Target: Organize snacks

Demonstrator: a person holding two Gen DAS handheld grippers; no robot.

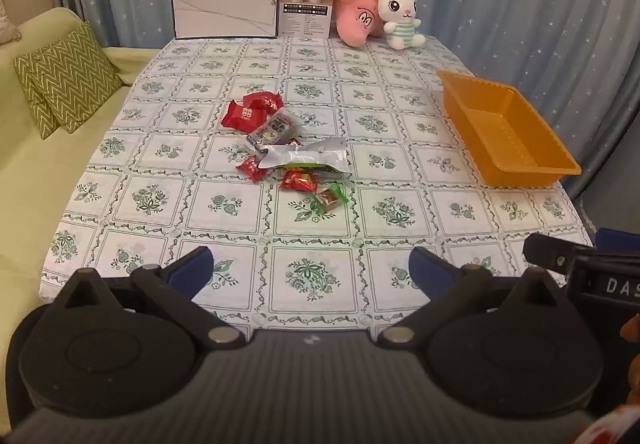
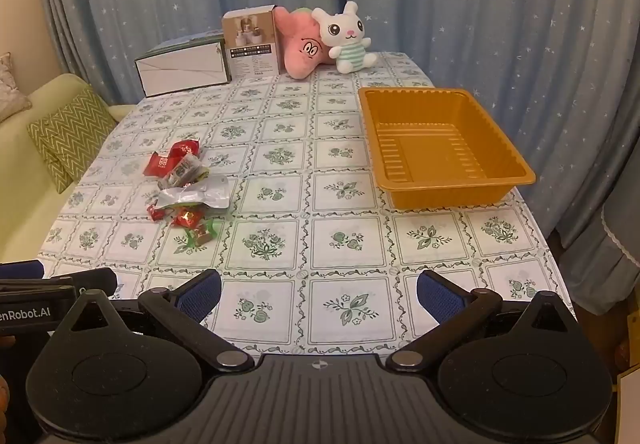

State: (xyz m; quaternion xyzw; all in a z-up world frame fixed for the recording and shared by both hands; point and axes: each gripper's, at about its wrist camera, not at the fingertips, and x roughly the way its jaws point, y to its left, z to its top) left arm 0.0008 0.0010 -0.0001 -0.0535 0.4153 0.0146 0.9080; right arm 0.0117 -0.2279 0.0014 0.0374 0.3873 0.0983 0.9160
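One table (image 1: 160, 204) with a cloth of green flowers. Near its middle, one small heap of snacks (image 1: 288, 148), all loose on the cloth and none in the tray.

About seven packets in the heap, hard to count for sure because of the overlap:
- four red packets, the biggest (image 1: 240, 116) at the far left end
- one dark printed packet (image 1: 280, 126) just beside it
- one silver bag (image 1: 308, 156) on top in the middle
- one sweet in green wrap (image 1: 330, 200) at the near end

One orange tray (image 2: 460, 186) near the right edge of the table, well apart from the heap, with nothing inside.

At the far end of the table, two boxes: one long white box (image 1: 224, 18) and one small tall box (image 1: 306, 4). Right next to them, two soft toys: one pink toy (image 1: 354, 14) and one white bunny (image 1: 400, 16), touching each other.

Off to the left, one pale green sofa (image 1: 24, 164) with two zigzag cushions (image 1: 68, 76). Behind it all, blue curtains (image 2: 480, 4) with little stars.

Two grippers, both low over the near edge of the table and tipped down. Left gripper (image 1: 310, 260): two blue pads spread as wide as can be, nothing between them. Right gripper (image 2: 318, 282): same wide gap, nothing held. Both well short of the snacks.
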